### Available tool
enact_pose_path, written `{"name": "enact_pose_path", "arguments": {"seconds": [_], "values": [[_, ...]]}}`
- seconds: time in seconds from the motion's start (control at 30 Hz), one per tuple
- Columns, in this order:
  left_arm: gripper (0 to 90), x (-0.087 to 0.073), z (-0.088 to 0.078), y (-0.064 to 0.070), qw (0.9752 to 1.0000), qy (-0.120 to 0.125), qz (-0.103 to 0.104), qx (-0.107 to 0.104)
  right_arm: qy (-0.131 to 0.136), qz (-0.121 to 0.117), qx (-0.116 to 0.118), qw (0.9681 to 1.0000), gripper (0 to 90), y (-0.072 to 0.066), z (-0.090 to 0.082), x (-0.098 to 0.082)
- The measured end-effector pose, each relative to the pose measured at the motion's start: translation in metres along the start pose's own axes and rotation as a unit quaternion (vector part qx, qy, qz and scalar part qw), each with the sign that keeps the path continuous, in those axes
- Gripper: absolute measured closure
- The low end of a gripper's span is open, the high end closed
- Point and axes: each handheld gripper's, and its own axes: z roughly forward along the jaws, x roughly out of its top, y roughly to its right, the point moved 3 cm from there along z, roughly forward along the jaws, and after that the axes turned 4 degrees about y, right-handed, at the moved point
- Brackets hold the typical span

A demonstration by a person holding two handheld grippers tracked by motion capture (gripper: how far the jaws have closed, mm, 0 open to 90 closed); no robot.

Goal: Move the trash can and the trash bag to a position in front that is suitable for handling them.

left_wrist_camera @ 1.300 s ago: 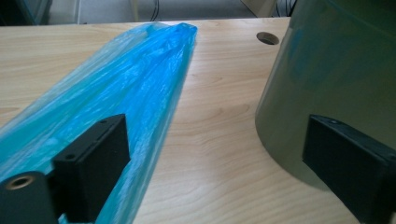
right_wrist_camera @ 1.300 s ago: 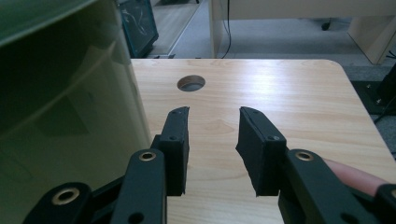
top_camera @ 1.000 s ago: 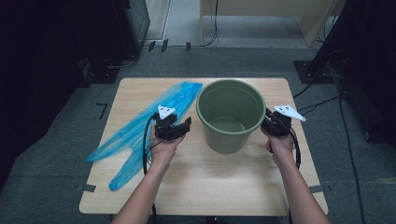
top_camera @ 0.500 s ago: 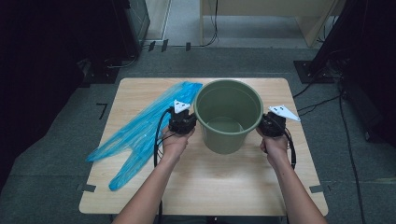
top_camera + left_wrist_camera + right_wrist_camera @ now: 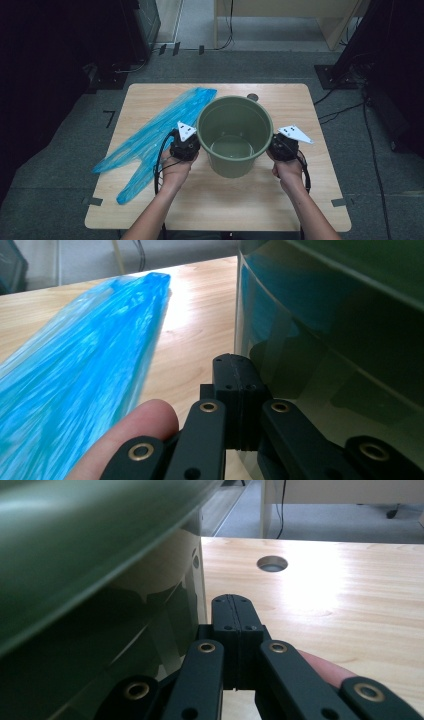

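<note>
The left black two-jaw gripper (image 5: pixel 235 385) had shiny brass rings just behind its fingertips. The right black two-jaw gripper (image 5: pixel 235 625) looked the same. Each carried a grey three-cornered plate (image 5: pixel 186 131) on top and a black cable (image 5: pixel 159 165) behind. Both forearms were bare.

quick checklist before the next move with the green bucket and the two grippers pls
1. Left gripper jaws shut with nothing between them: ok.
2. Right gripper jaws shut with nothing between them: ok.
3. One gripper on each side of the green bucket, below its rim: ok.
4. Shut jaws pressing on the bucket wall: cannot tell; both sit close beside it, contact is not visible.
5. Bucket upright with nothing in it: ok.
6. Blue plastic bag clear of the bucket: cannot tell; it lies flat on the table to the bucket's left, and its near edge runs close to the bucket.
</note>
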Motion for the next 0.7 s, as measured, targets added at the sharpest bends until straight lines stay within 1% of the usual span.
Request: {"name": "enact_pose_path", "arguments": {"seconds": [0.03, 0.07, 0.13, 0.17, 0.2, 0.23, 0.27, 0.3, 0.33, 0.37, 0.4, 0.47, 0.5, 0.53, 0.6, 0.63, 0.67, 0.7], "values": [[90.0, -0.005, -0.008, -0.002, 1.0, 0.003, -0.002, 0.004, -0.001, -0.003, 0.002, 1.0, 90.0, -0.003, -0.002, -0.001], [90.0, -0.005, -0.008, -0.002, 1.0, 0.003, -0.002, 0.004, -0.001, -0.003, 0.002, 1.0, 90.0, -0.003, -0.002, -0.001], [90.0, -0.01, -0.016, -0.003, 0.9999, 0.007, -0.004, 0.008, -0.001, -0.015, 0.001, 0.9999, 90.0, -0.011, -0.006, -0.004], [90.0, -0.012, -0.021, -0.004, 0.9999, 0.007, -0.012, 0.008, 0.0, -0.023, 0.001, 0.9997, 90.0, -0.018, -0.011, -0.006], [90.0, -0.015, -0.025, -0.005, 0.9998, 0.009, -0.017, 0.006, 0.0, -0.023, 0.001, 0.9997, 90.0, -0.018, -0.011, -0.006], [90.0, -0.017, -0.029, -0.006, 0.9997, 0.012, -0.019, 0.007, -0.001, -0.024, 0.002, 0.9997, 90.0, -0.022, -0.013, -0.008], [90.0, -0.02, -0.033, -0.007, 0.9996, 0.014, -0.022, 0.009, -0.001, -0.032, 0.003, 0.9995, 90.0, -0.029, -0.018, -0.011], [90.0, -0.022, -0.037, -0.007, 0.9995, 0.017, -0.026, 0.01, 0.001, -0.035, 0.001, 0.9994, 90.0, -0.033, -0.021, -0.012], [90.0, -0.025, -0.041, -0.007, 0.9995, 0.018, -0.024, 0.013, 0.001, -0.035, 0.001, 0.9994, 90.0, -0.033, -0.021, -0.012], [90.0, -0.027, -0.044, -0.006, 0.9994, 0.021, -0.024, 0.017, -0.001, -0.039, 0.004, 0.9992, 90.0, -0.038, -0.026, -0.015], [90.0, -0.029, -0.048, -0.006, 0.9993, 0.022, -0.025, 0.019, -0.001, -0.039, 0.004, 0.9992, 90.0, -0.038, -0.026, -0.015], [90.0, -0.033, -0.054, -0.006, 0.9991, 0.024, -0.028, 0.021, -0.002, -0.041, 0.002, 0.9991, 90.0, -0.044, -0.032, -0.018], [90.0, -0.033, -0.057, -0.005, 0.9992, 0.022, -0.023, 0.022, -0.002, -0.043, 0.001, 0.9991, 90.0, -0.046, -0.035, -0.019], [90.0, -0.034, -0.059, -0.005, 0.9993, 0.021, -0.022, 0.022, -0.002, -0.042, 0.0, 0.9991, 90.0, -0.05, -0.04, -0.021], [90.0, -0.037, -0.064, -0.006, 0.9993, 0.022, -0.024, 0.017, -0.001, -0.042, -0.001, 0.9991, 90.0, -0.052, -0.042, -0.023], [90.0, -0.039, -0.066, -0.006, 0.9993, 0.024, -0.025, 0.016, 0.004, -0.045, -0.003, 0.999, 90.0, -0.054, -0.045, -0.025], [90.0, -0.04, -0.069, -0.006, 0.9992, 0.025, -0.024, 0.017, 0.008, -0.04, -0.002, 0.9992, 90.0, -0.058, -0.049, -0.028], [90.0, -0.041, -0.07, -0.006, 0.9992, 0.025, -0.026, 0.018, 0.008, -0.04, -0.002, 0.9992, 90.0, -0.058, -0.049, -0.028]]}}
